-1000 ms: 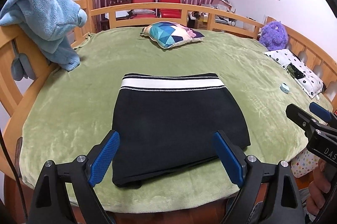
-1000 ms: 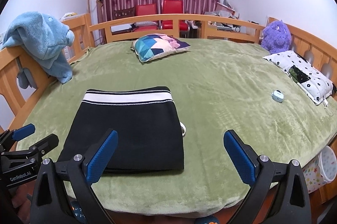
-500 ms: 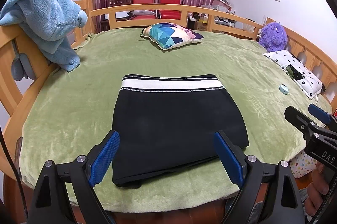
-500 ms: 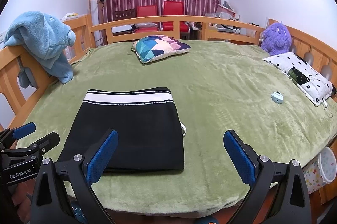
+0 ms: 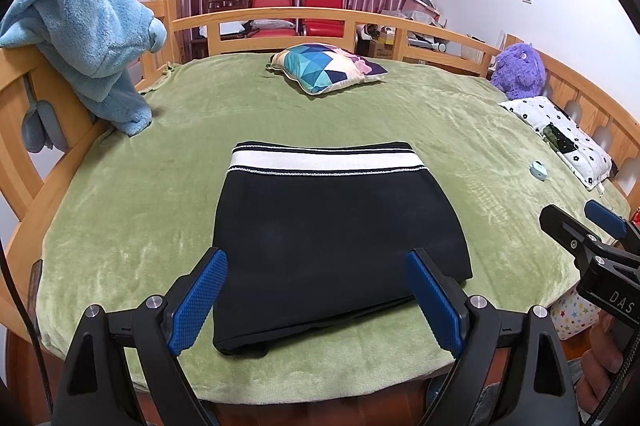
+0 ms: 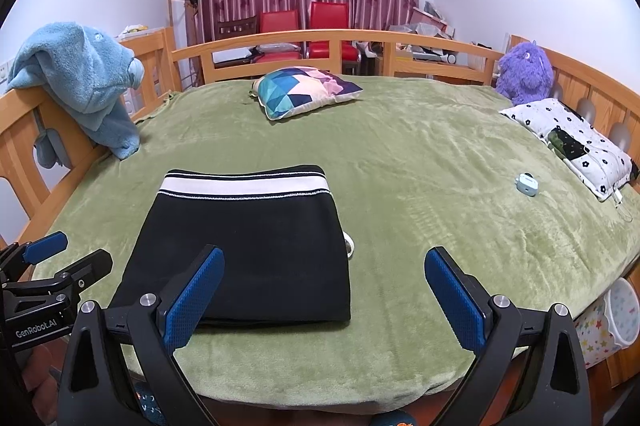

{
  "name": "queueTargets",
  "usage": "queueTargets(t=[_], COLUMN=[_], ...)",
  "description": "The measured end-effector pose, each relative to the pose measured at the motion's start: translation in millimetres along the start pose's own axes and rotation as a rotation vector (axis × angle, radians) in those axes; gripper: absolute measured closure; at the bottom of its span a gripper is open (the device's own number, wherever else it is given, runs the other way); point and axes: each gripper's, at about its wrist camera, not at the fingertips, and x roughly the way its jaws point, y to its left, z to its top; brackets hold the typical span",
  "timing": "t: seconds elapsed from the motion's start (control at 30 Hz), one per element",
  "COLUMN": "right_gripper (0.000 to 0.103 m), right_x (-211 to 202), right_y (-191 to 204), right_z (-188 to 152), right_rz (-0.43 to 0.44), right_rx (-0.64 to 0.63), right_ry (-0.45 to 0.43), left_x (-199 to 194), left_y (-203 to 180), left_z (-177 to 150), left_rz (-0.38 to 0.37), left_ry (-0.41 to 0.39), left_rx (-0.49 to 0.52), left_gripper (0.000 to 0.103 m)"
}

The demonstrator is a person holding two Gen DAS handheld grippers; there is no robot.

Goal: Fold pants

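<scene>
Pants (image 5: 332, 238) lie folded into a black rectangle low in the centre of your left wrist view, flat on the green blanket (image 5: 120, 210), with the white waistband (image 5: 326, 159) along the far edge. In your right wrist view the same bundle sits lower left of centre, and a small white loop (image 6: 349, 245) shows at its right edge.

Your left gripper (image 5: 316, 300) hangs at the bottom of its own frame with both blue pads spread wide; nothing is between them, and the near edge of the pants lies beyond and below them, apart from the pads. Your right gripper (image 6: 322, 300) is likewise wide open at the bottom of its frame, pads clear of the cloth, with the pants' near right corner seen through the gap. Each gripper appears at the edge of the other's view: the right one at the lower right of the left view, the left one at the lower left of the right view.

Toward the upper centre a patterned cushion (image 5: 326, 66) rests on the blanket. A blue fleece garment (image 5: 88, 38) drapes over the wooden rail (image 5: 280, 16) at upper left. At the right you have a purple plush toy (image 5: 518, 70), a flowered white pillow (image 5: 560, 130), and a small pale blue case (image 5: 538, 171) on the blanket.
</scene>
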Motion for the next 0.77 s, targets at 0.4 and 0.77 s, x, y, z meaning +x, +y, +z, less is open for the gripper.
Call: queueTargets(t=[0.4,0.77], right_gripper=[0.004,0.004], right_x=[0.0,-1.0], right_y=[-0.3,0.4], right_z=[-0.3,-0.4], right_rz=[-0.001,-0.003], right_rx=[0.001,0.002], right_ry=[0.000,-0.001], left_x=[-0.4,-3.6], left_y=[0.2,-2.9], left_z=[0.4,1.8], left_rz=[-0.002,0.004], left_ry=[-0.003,-0.010], left_rx=[0.000,-0.010], left_gripper=[0.013,0.013])
